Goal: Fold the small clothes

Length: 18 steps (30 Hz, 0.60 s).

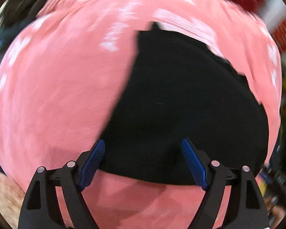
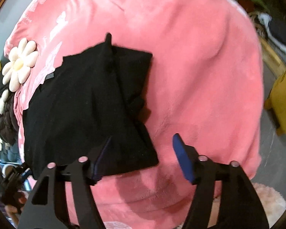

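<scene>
Black garment [image 2: 82,103] is lying folded on the pink fleece blanket [image 2: 190,66], left of center in the right wrist view. Long axis runs from the lower left up toward the upper middle of the frame, ending in a little pointed tip near the top. One straight edge goes down the right side to a square corner at the lower middle, w/ a fold ridge running up the center. In the left wrist view the same black garment [image 1: 181,105] fills the center-right, straight edge on its left, ragged edge upper right — that frame's pretty blurry tho.

No readable writing anywhere. There's a small grey tag-like patch on the garment's upper left edge in the right view, can't tell what it says. White print on the blanket is too smeared to read.

My left gripper [image 1: 143,145] is spread wide, blue pads hanging over the garment's lower edge, nothing pinched btw them. My right gripper [image 2: 142,139] is also spread apart — left finger over the garment's lower right corner, right finger over bare pink, not clamping anything.

Room-wise: lots of bare blanket to the right of the garment in the right view. Daisy-shaped cushion [image 2: 19,64] sits at the left edge, yellow thing [image 2: 284,99] far right off the blanket.
</scene>
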Available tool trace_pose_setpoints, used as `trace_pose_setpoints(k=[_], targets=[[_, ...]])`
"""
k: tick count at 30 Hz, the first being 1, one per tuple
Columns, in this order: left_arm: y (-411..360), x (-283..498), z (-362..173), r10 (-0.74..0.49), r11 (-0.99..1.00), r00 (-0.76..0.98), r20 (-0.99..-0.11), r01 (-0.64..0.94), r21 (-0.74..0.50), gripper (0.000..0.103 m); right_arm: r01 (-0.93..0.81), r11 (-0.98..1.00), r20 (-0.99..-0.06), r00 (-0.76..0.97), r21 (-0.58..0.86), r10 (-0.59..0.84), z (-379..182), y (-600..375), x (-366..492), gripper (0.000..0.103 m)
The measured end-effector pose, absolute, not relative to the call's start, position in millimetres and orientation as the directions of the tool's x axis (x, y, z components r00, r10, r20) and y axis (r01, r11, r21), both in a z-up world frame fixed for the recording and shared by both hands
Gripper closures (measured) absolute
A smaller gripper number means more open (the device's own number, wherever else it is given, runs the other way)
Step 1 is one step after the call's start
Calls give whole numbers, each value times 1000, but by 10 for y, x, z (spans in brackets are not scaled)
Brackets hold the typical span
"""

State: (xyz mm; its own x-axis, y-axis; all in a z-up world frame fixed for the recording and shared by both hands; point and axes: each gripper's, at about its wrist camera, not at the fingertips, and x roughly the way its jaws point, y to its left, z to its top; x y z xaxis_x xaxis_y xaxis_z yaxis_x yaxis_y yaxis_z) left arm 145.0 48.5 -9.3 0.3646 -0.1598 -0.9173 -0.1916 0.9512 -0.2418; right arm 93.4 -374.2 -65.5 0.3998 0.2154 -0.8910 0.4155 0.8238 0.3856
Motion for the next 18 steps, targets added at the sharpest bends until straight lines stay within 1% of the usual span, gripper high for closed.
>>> trace_pose_setpoints(k=[2,4,5,6,7,8,10,11,12,13,15,16,17,18], targets=[[605,1439,-186,-150,940,362,-920,-236,-247,23,396,814,-883,381,425,276,-820,-3640,942,37],[665,1461,-324,-179,933,335,-925,-240,-267,26,353,854,-891,384,383,241,-853,-3561,930,57],[646,1461,-316,-168,943,336,-927,-221,-251,37,313,869,-886,390,385,252,-804,-3509,974,89],[613,1468,-281,-163,952,332,-929,-193,-236,50,302,856,-872,399,418,285,-745,-3500,992,98],[571,1470,-224,-176,960,323,-930,-153,-235,94,287,867,-866,422,407,267,-581,-3492,985,98],[543,1468,-159,-193,961,307,-932,-132,-242,98,271,881,-861,447,388,242,-415,-3488,960,98],[504,1394,46,-211,964,309,-927,-92,-250,98,252,890,-854,467,379,232,-189,-3519,907,98],[455,1343,125,-202,971,307,-930,-57,-230,98,255,893,-862,454,370,227,-190,-3539,916,98],[420,1318,130,-195,976,296,-935,-38,-216,98,260,899,-875,432,352,218,-239,-3550,954,97],[371,1297,80,-185,980,273,-944,-21,-198,98,272,917,-914,363,292,183,-429,-3548,1020,96],[313,1293,-64,-139,989,245,-959,-12,-146,97,302,924,-952,267,233,153,-675,-3514,1079,94],[286,1296,-120,-105,994,241,-965,-12,-111,94,323,912,-947,277,254,166,-682,-3520,1078,91],[284,1300,-155,-80,996,241,-967,-12,-85,89,331,898,-929,324,289,180,-602,-3524,1060,90],[277,1289,-146,-62,998,254,-965,-13,-68,88,331,895,-917,357,299,175,-535,-3526,1050,80]])
